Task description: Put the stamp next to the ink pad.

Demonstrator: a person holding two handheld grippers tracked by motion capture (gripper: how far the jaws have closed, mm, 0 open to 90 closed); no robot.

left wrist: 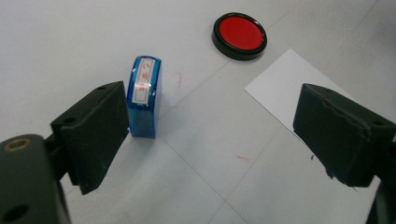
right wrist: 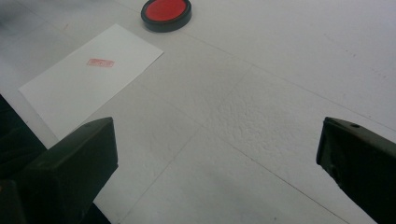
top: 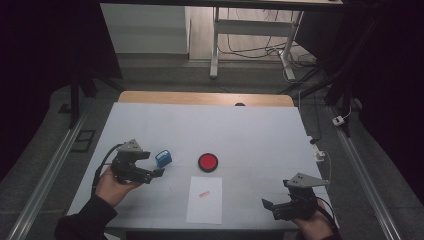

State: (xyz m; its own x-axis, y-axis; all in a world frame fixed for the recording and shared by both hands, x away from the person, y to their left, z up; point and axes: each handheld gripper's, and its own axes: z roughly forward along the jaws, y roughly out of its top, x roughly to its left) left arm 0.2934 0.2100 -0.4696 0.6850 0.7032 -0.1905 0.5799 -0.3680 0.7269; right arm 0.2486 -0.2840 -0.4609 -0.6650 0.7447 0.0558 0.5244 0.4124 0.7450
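White table cover under me; my left gripper stands wide open, holding nothing, the blue stamp upright just beside its left jaw. Red ink pad and stamped paper lie nearby. My right gripper gapes empty

glossy blue plastic stamp, matt paper
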